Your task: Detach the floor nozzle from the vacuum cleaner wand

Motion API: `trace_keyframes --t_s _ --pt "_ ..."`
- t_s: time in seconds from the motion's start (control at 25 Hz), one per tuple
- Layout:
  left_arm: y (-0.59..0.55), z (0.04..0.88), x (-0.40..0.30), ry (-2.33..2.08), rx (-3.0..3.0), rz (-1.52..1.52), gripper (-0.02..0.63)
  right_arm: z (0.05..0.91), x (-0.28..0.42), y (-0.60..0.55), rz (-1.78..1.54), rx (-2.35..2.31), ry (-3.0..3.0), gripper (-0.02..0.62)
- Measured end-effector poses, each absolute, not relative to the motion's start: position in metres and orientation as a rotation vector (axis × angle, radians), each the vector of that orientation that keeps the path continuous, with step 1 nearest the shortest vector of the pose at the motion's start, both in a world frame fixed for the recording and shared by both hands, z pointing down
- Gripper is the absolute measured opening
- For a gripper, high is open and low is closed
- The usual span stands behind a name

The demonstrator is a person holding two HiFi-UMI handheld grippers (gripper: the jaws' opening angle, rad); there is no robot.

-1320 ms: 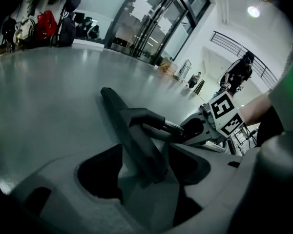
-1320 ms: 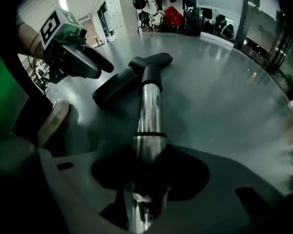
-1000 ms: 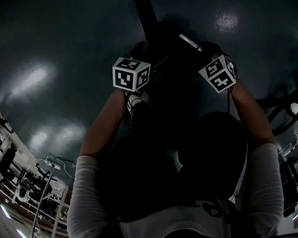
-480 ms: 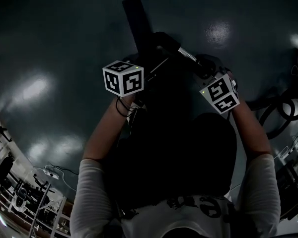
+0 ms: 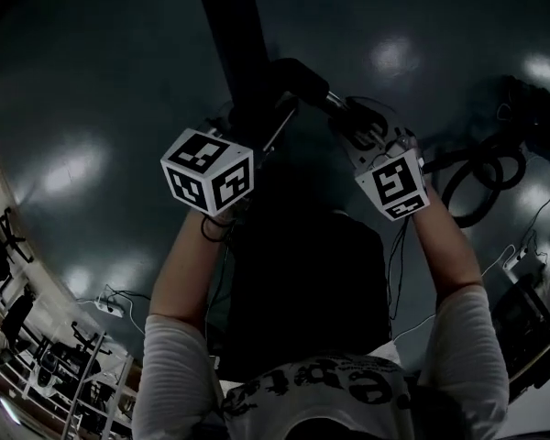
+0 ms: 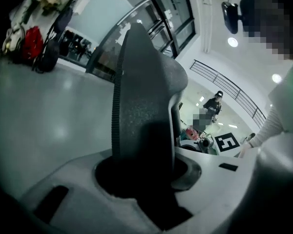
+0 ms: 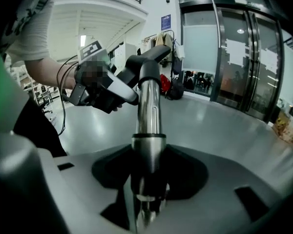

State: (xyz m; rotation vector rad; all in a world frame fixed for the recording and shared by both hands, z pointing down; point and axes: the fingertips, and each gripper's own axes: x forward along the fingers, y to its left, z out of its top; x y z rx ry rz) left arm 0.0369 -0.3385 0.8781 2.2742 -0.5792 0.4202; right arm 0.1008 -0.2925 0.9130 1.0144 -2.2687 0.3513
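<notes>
Dark floor nozzle [image 5: 231, 39] on shiny metal wand [image 7: 148, 108]

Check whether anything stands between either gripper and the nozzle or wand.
Nothing visible does. The fingers of the left gripper have just been closing, with the nozzle between them. The right gripper is shut on the wand.
</notes>
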Motion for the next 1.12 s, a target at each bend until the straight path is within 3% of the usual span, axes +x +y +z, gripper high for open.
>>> trace_keyframes --t_s 0.32,0.48,0.72,1.12 --pt "-0.272 0.547 0.056 -0.598 2.527 0.453 0.124 0.613 0.106 -0.236 0.315 1.127 -2.275 0.184" --pt "-0.222 0.435 0.077 -0.565 2.606 0.484 0.126 0.509 0.123 -0.197 0.283 1.121 -2.245 0.183" --pt "-0.138 0.334 0.093 -0.603 2.702 0.457 0.126 0.410 0.136 -0.120 0.248 1.112 -2.242 0.184" --pt "-0.049 0.261 0.105 -0.577 2.885 0.455 0.126 0.345 0.144 -0.036 0.201 1.208 -2.209 0.184"
